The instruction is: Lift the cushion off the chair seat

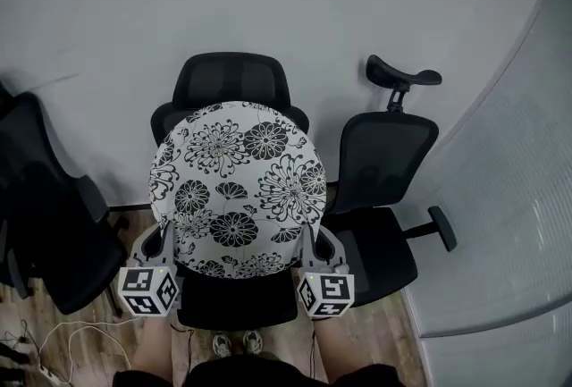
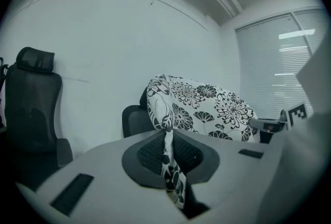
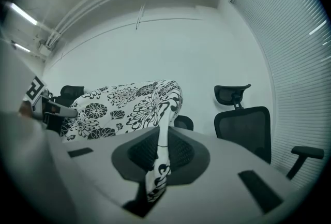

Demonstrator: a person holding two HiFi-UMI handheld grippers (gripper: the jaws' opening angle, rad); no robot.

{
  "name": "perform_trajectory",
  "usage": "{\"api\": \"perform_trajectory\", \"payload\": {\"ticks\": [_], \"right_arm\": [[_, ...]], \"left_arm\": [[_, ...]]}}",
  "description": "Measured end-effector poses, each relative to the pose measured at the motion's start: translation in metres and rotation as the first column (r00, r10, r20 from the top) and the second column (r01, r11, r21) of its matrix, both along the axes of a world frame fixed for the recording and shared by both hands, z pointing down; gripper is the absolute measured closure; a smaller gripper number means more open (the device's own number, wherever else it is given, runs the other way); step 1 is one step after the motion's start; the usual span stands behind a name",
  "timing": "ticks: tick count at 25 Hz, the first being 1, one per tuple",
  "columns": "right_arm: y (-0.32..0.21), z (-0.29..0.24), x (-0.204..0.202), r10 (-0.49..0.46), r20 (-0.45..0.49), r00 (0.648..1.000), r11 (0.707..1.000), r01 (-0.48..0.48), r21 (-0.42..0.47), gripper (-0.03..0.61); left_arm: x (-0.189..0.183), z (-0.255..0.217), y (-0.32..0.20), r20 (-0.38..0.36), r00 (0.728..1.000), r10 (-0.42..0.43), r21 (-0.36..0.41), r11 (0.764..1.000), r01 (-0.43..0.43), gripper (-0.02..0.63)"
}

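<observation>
A round white cushion (image 1: 237, 189) with black flower print hangs in the air over the black office chair (image 1: 232, 77) in the middle. My left gripper (image 1: 164, 239) is shut on the cushion's near left edge, and my right gripper (image 1: 313, 240) is shut on its near right edge. In the left gripper view the cushion (image 2: 201, 106) runs from the jaws up and to the right, with a fold of its fabric pinched at my left gripper (image 2: 168, 163). In the right gripper view the cushion (image 3: 124, 106) spreads to the left, its edge clamped in my right gripper (image 3: 161, 161).
A second black chair (image 1: 389, 189) with a headrest and armrest stands to the right, a third dark chair (image 1: 45, 215) to the left. White wall behind, window blinds (image 1: 518, 224) on the right. A white cable (image 1: 63, 345) lies on the wooden floor at lower left. The person's feet show below.
</observation>
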State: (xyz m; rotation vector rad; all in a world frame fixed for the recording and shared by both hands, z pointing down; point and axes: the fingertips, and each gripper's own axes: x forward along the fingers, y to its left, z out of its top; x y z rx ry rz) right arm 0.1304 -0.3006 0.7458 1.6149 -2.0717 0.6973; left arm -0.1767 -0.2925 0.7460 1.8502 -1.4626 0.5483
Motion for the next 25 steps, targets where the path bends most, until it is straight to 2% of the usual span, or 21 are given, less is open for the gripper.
{"api": "perform_trajectory", "payload": {"ticks": [2, 3, 5, 7, 16, 25], "right_arm": [[-0.009, -0.002, 0.000, -0.009, -0.012, 1.000, 0.999, 0.009, -0.031, 0.543], [-0.007, -0.006, 0.000, -0.013, -0.017, 1.000, 0.997, 0.012, -0.072, 0.543], [0.004, -0.018, 0.000, -0.016, -0.017, 1.000, 0.983, 0.013, -0.185, 0.543], [-0.001, -0.023, 0.001, -0.015, -0.012, 1.000, 0.971, 0.012, -0.238, 0.542], [-0.012, -0.018, 0.003, -0.022, -0.013, 1.000, 0.980, 0.019, -0.196, 0.543], [-0.011, -0.019, 0.002, -0.029, -0.008, 1.000, 0.981, 0.027, -0.191, 0.543]], "left_arm": [[0.000, 0.003, -0.012, -0.014, 1.000, -0.008, -0.016, 1.000, 0.007, 0.589], [0.000, 0.001, -0.012, -0.020, 1.000, -0.011, -0.051, 0.999, 0.010, 0.589], [0.000, -0.015, 0.004, -0.020, 1.000, -0.010, -0.172, 0.985, 0.007, 0.589], [0.000, -0.023, 0.001, -0.016, 1.000, -0.005, -0.230, 0.973, 0.001, 0.589], [0.003, -0.020, -0.008, -0.014, 1.000, 0.003, -0.188, 0.982, -0.006, 0.589], [0.004, -0.023, -0.007, -0.010, 1.000, 0.001, -0.177, 0.984, -0.002, 0.589]]}}
